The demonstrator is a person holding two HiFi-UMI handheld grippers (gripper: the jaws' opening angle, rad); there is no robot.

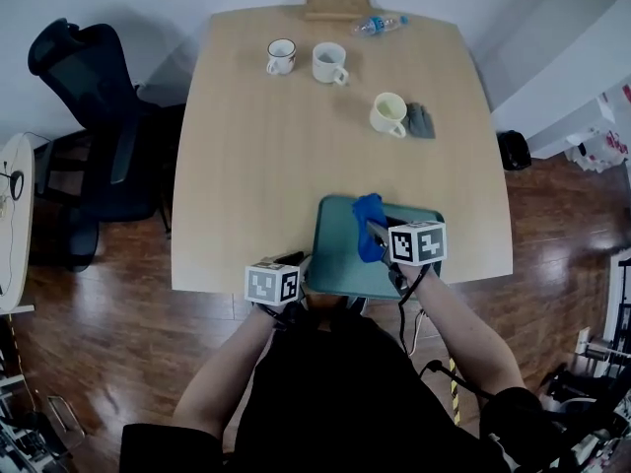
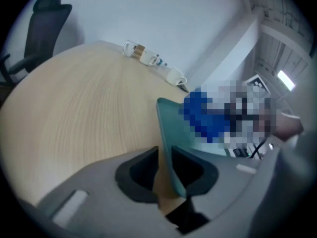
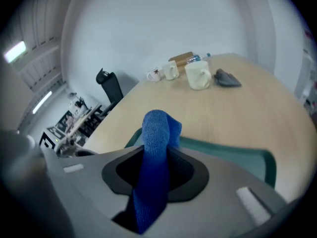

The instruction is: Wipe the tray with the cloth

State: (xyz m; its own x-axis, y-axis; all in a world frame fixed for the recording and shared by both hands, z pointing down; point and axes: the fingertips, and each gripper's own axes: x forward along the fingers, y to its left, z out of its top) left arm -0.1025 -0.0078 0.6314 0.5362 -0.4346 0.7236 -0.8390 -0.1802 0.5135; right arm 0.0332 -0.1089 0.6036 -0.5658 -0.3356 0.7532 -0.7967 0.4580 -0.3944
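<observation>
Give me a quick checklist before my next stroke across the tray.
1. Blue cloth gripped by the right hand-held gripper: ok, jaws shut on it.
2. Cloth over the teal tray: ok.
3. Cloth touching the tray's surface: cannot tell.
4. Left hand-held gripper clamping the tray's rim: not ok, the rim sits between the jaws but a gap shows at one pad.
5. Nearest cream mug clear of the tray: ok.

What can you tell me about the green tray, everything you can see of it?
The tray is teal, rectangular with rounded corners and a raised rim, plastic by its look. It lies at the near edge of the wooden table. Its left rim stands between the open jaws of the left gripper. The blue cloth, clamped in the right gripper, is over its middle.
</observation>
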